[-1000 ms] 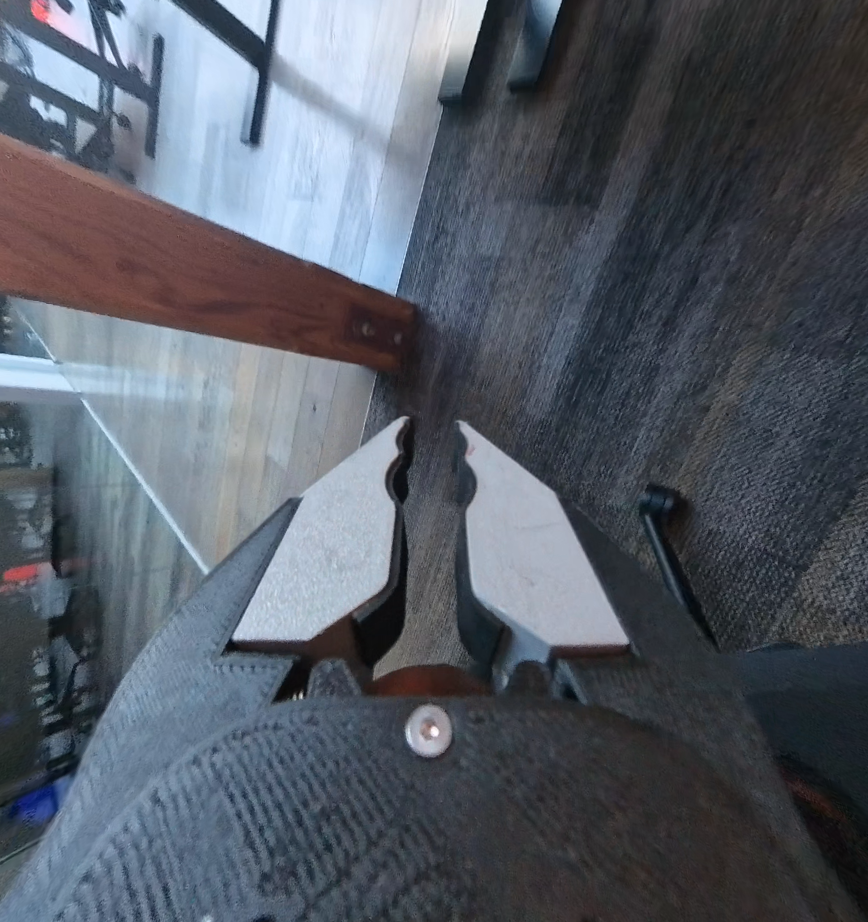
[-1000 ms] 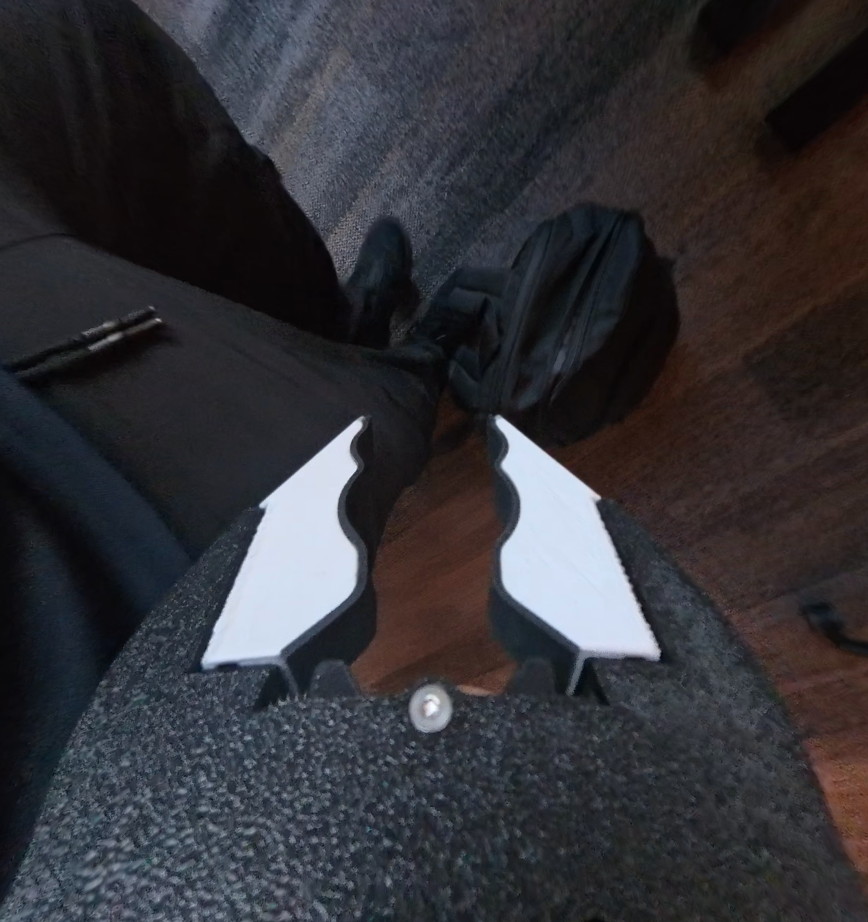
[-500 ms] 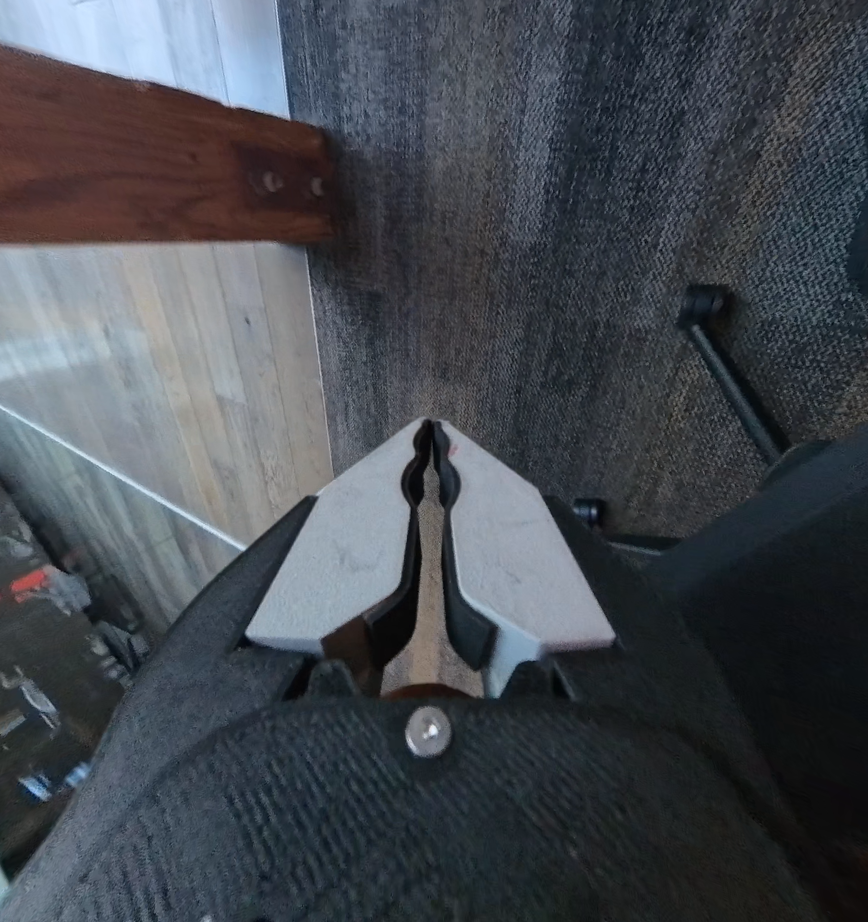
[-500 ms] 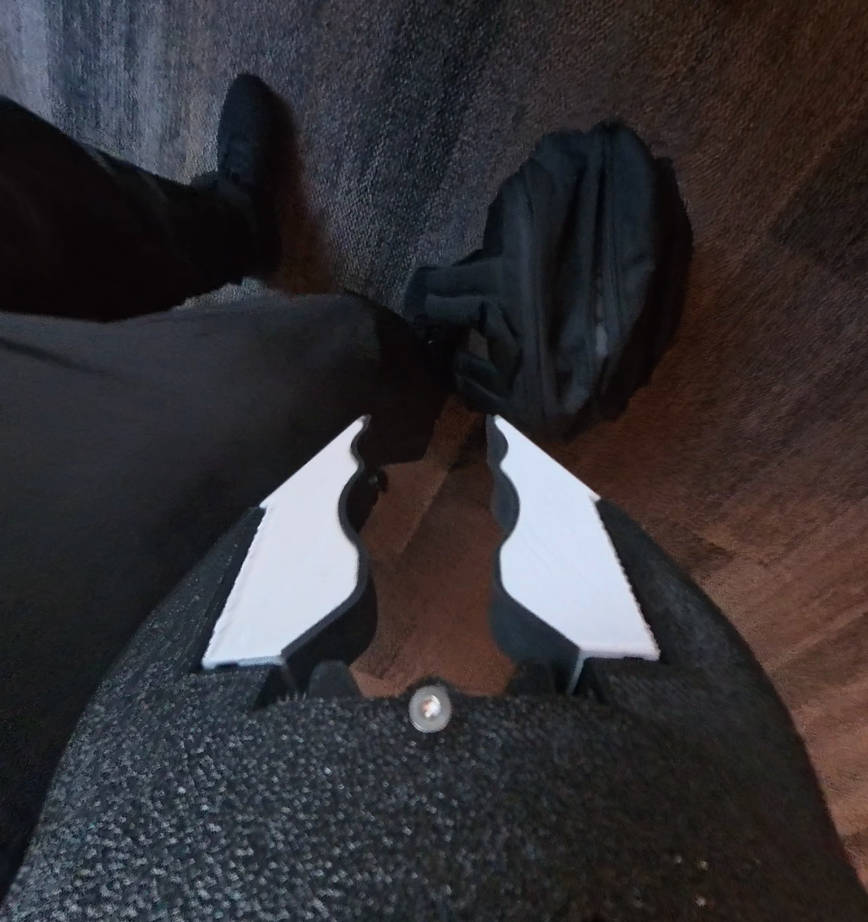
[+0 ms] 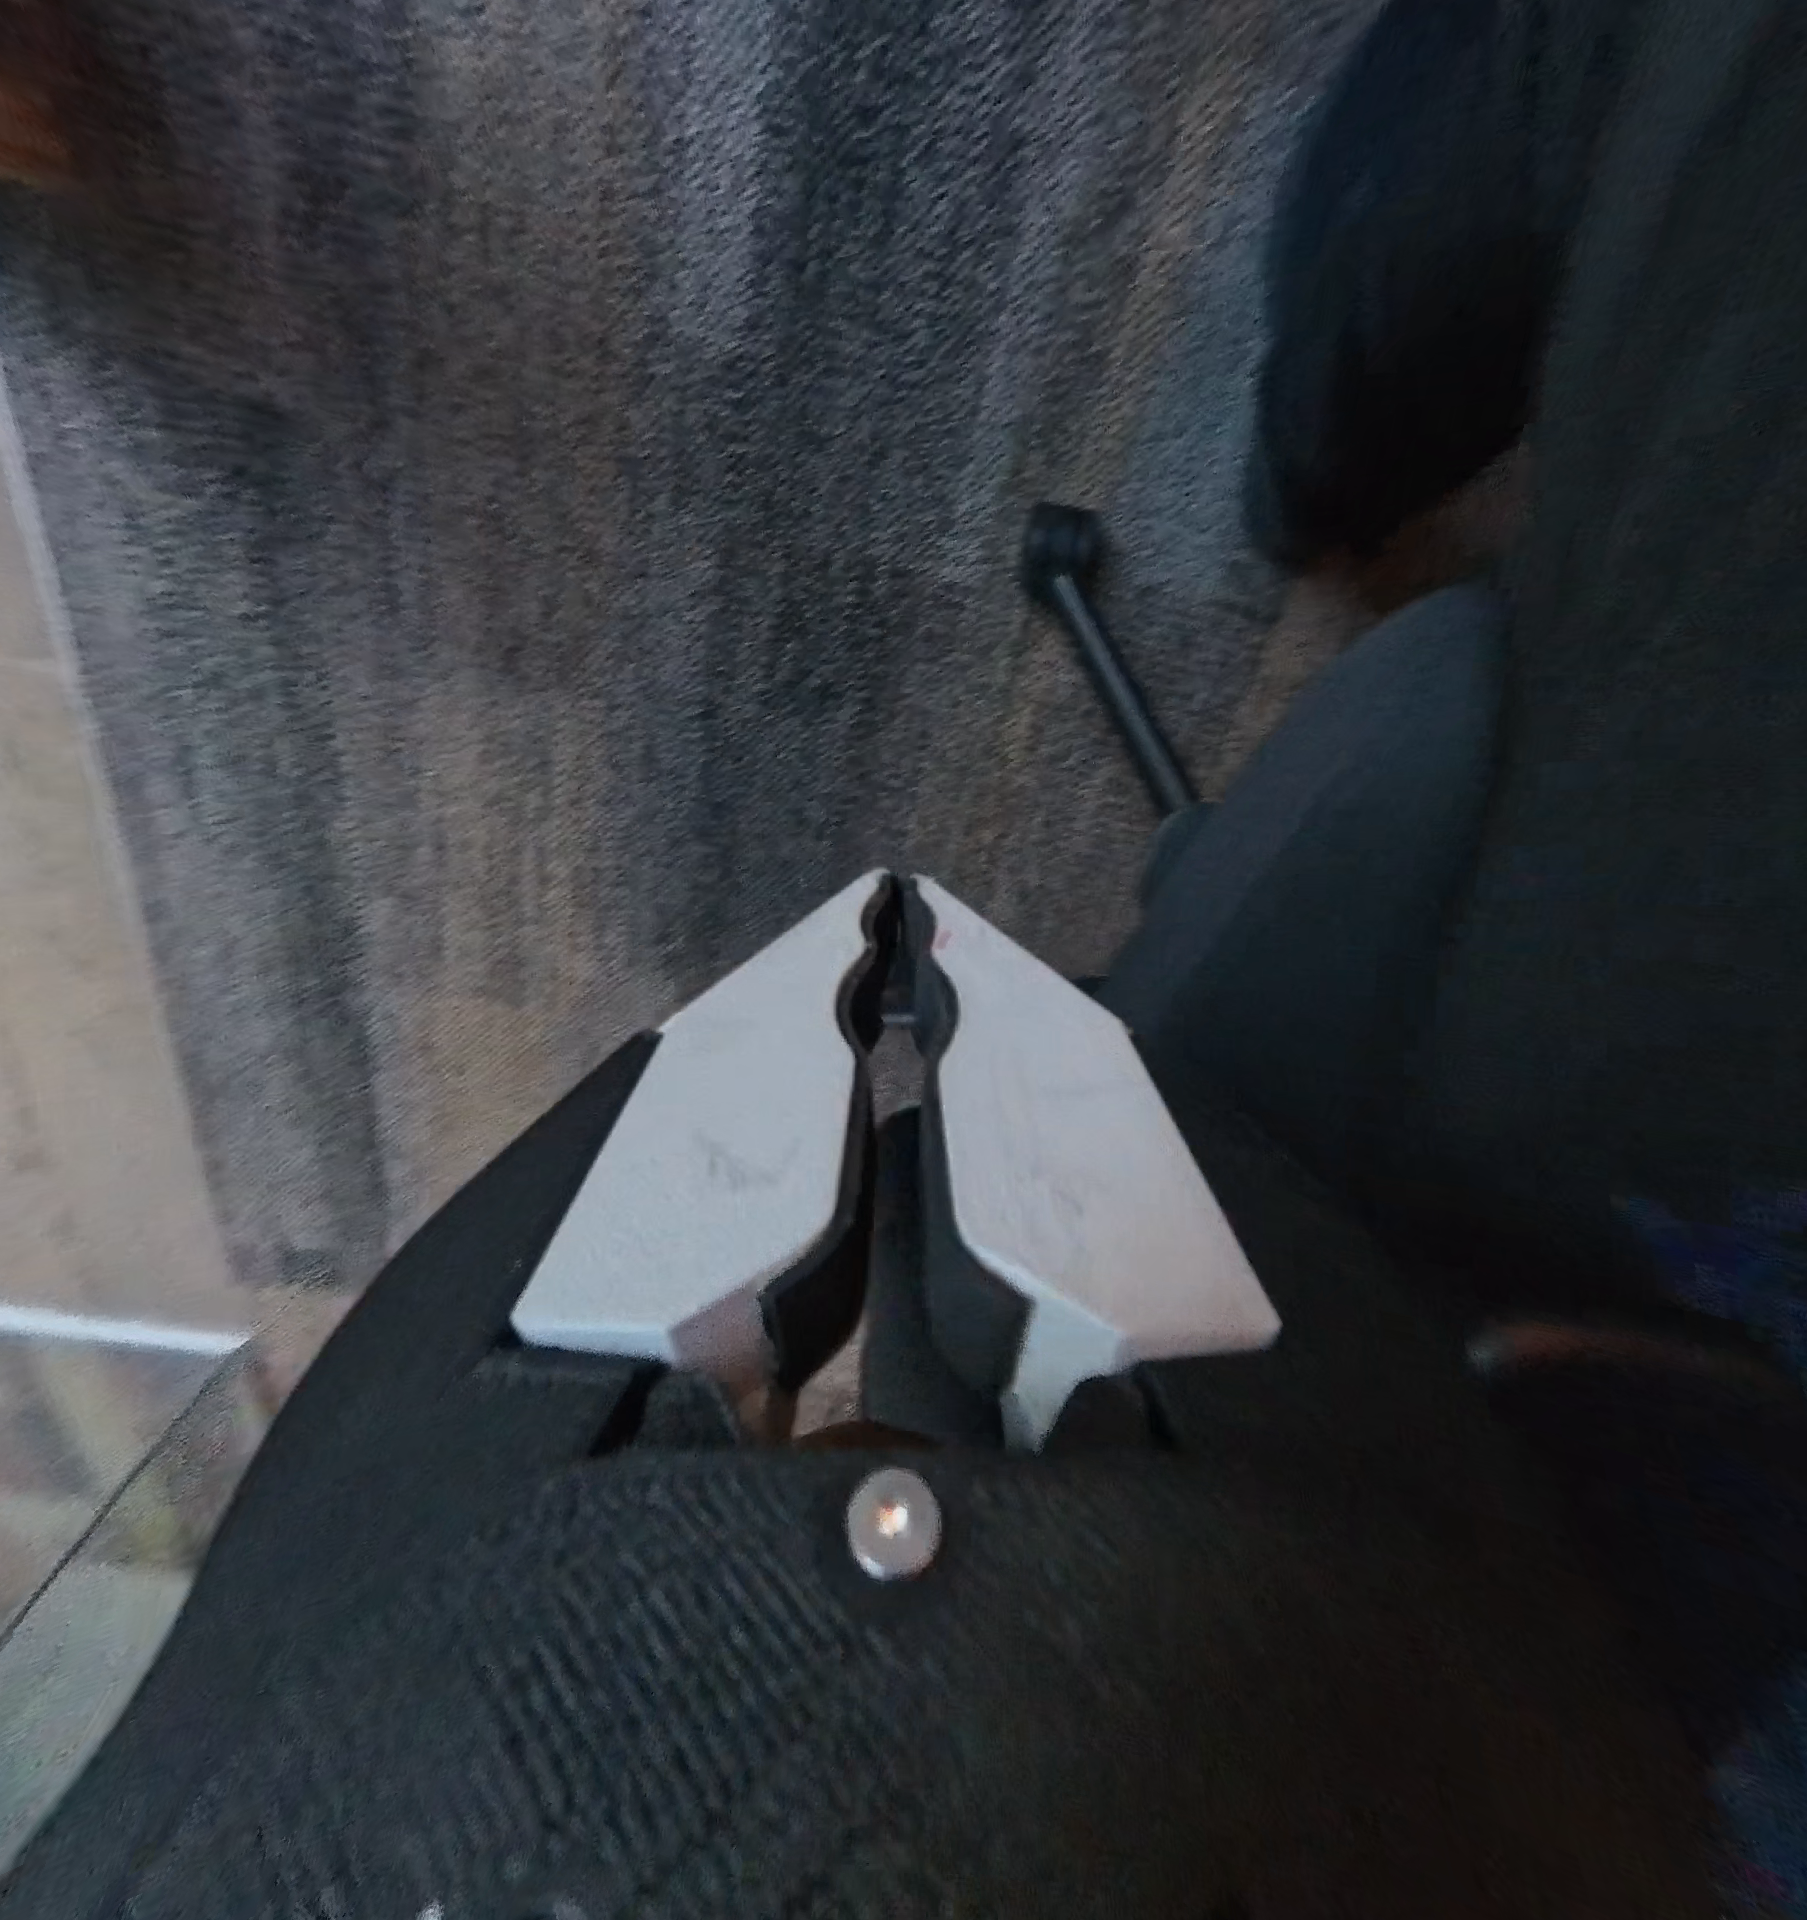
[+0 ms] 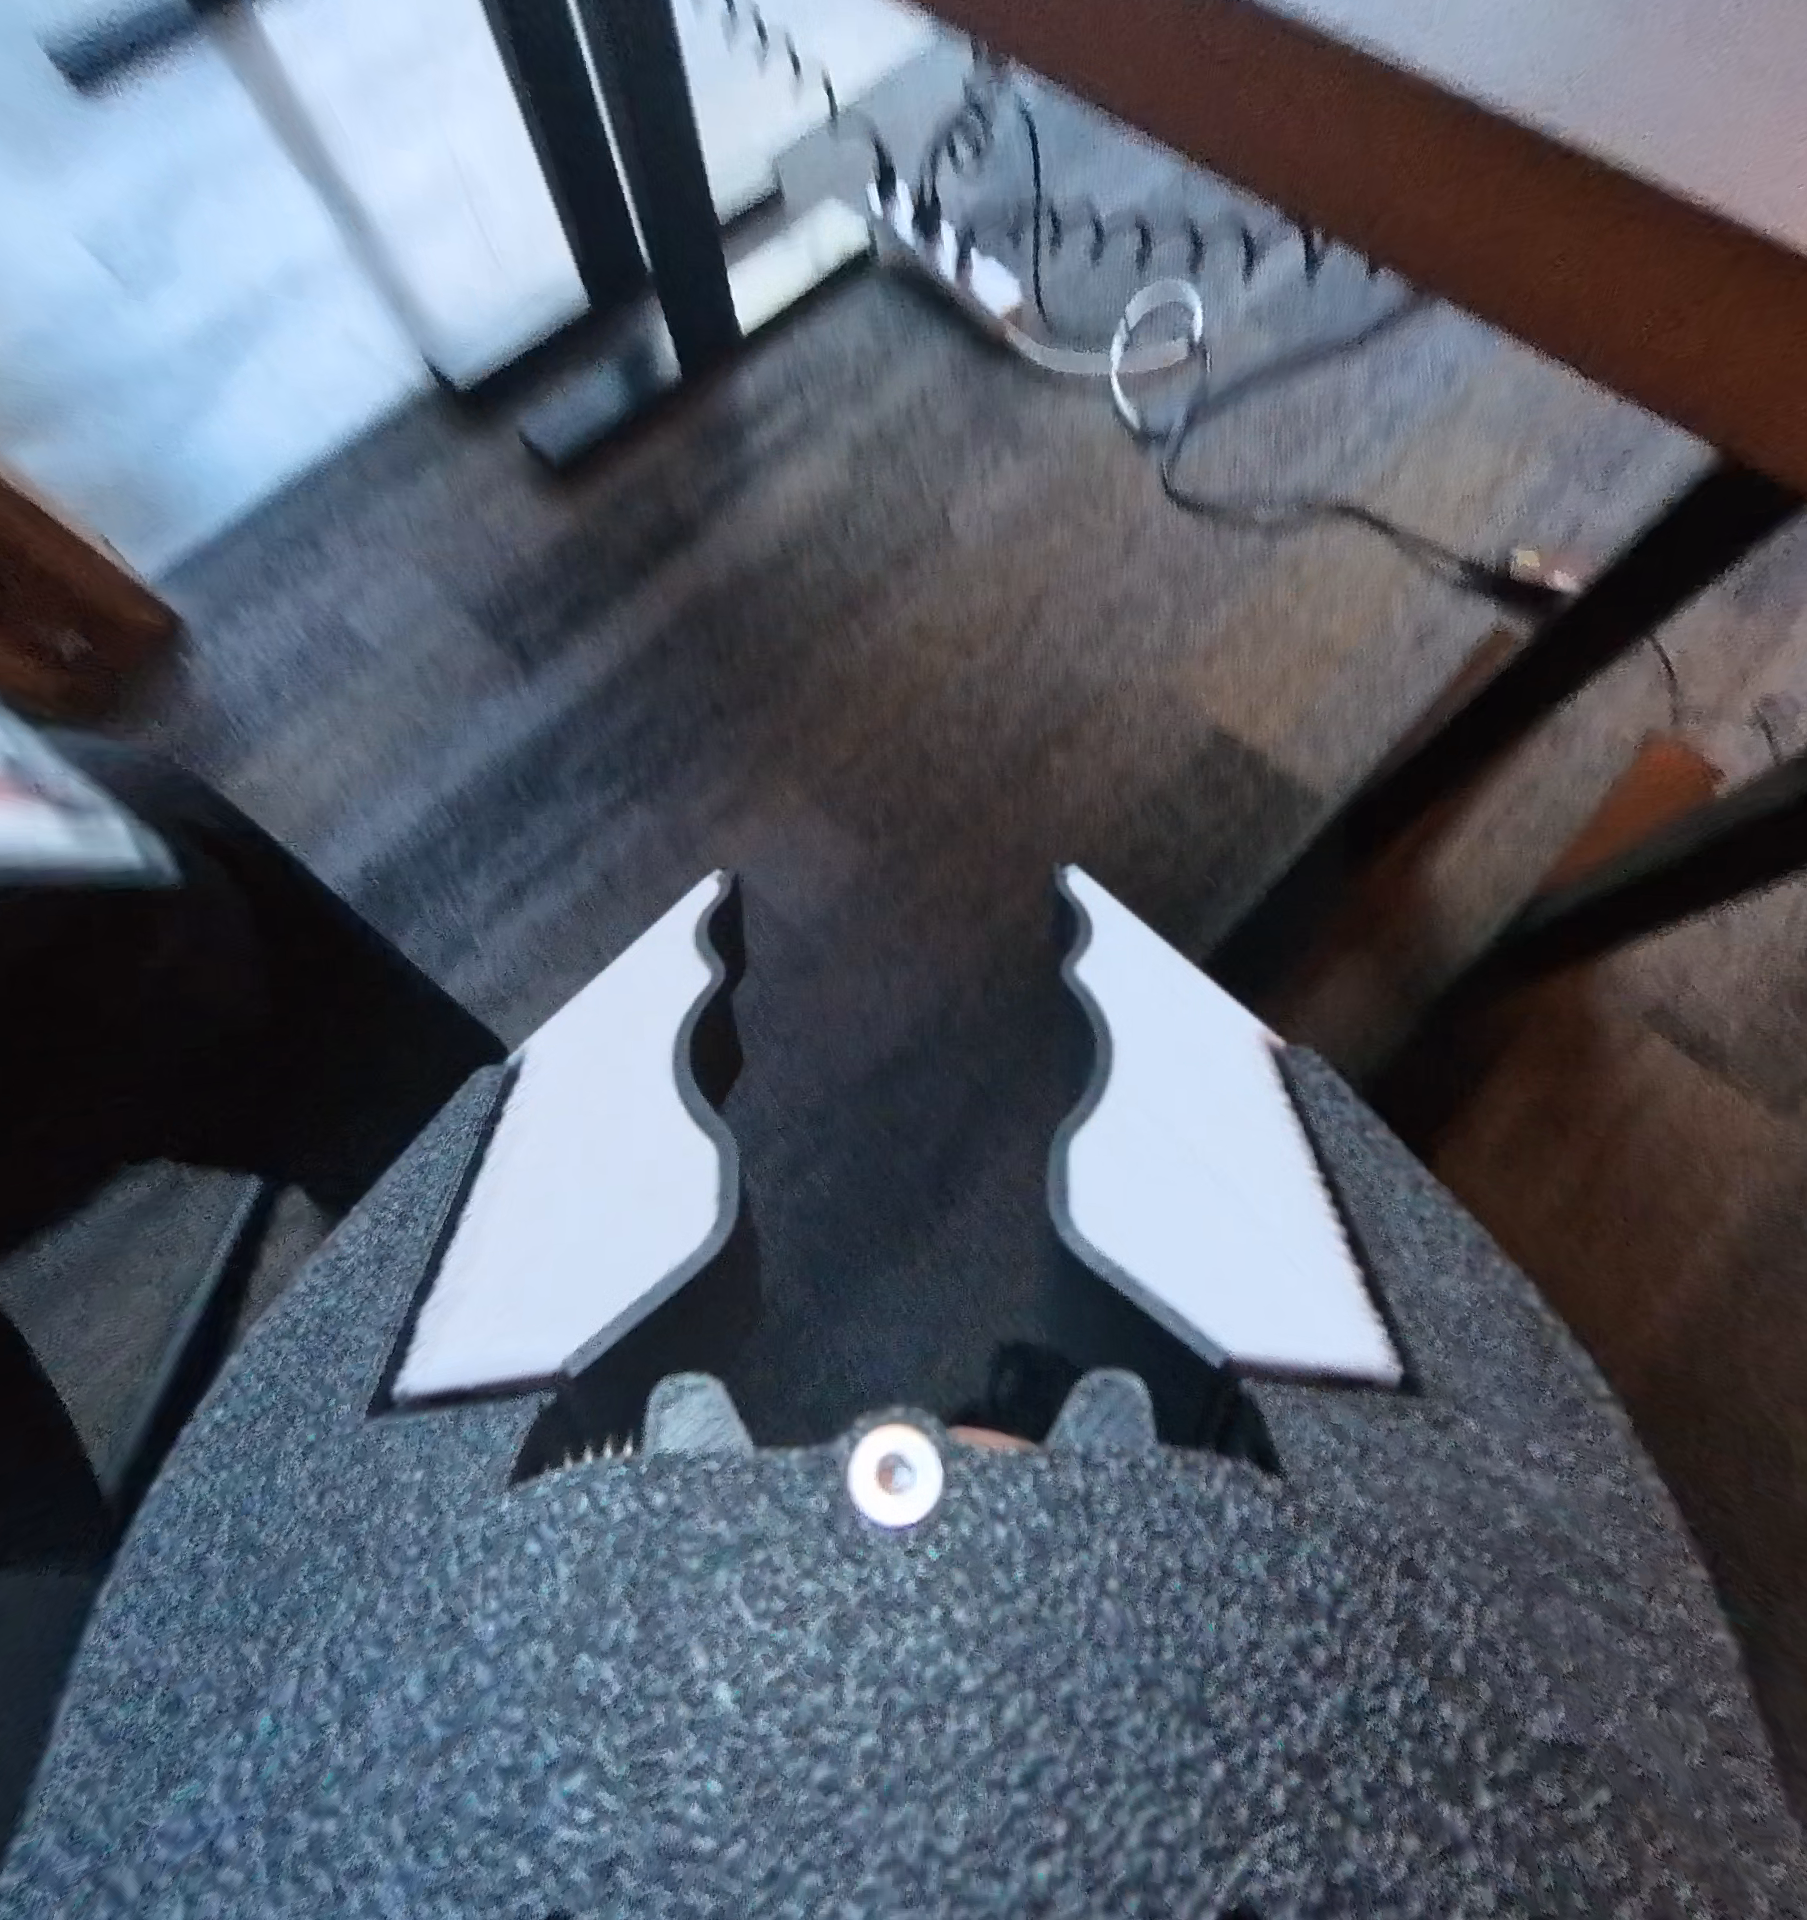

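My left gripper [image 5: 897,881] is shut with nothing between its white fingers [image 5: 733,1143]. It points down at the grey carpet [image 5: 566,468], held in the air. A dark chair seat [image 5: 1398,883] and a black chair leg [image 5: 1107,655] lie just to its right. My right gripper [image 6: 894,883] is open and empty. It points forward over grey carpet [image 6: 878,623], touching nothing. Its white fingers [image 6: 608,1164] stand wide apart.
In the right wrist view a black table leg [image 6: 660,208] stands ahead left, cables and a power strip [image 6: 1138,312] lie ahead right, and a brown wooden table edge [image 6: 1450,239] runs across the upper right. A glass panel [image 5: 47,1455] shows at the left wrist view's lower left. My hands' fingertips stand some 65 centimeters from each other.
My left gripper has closed fully and swung down and right toward the chair. My right gripper has opened wider and swung up from the person's legs and black bag to the open carpet.
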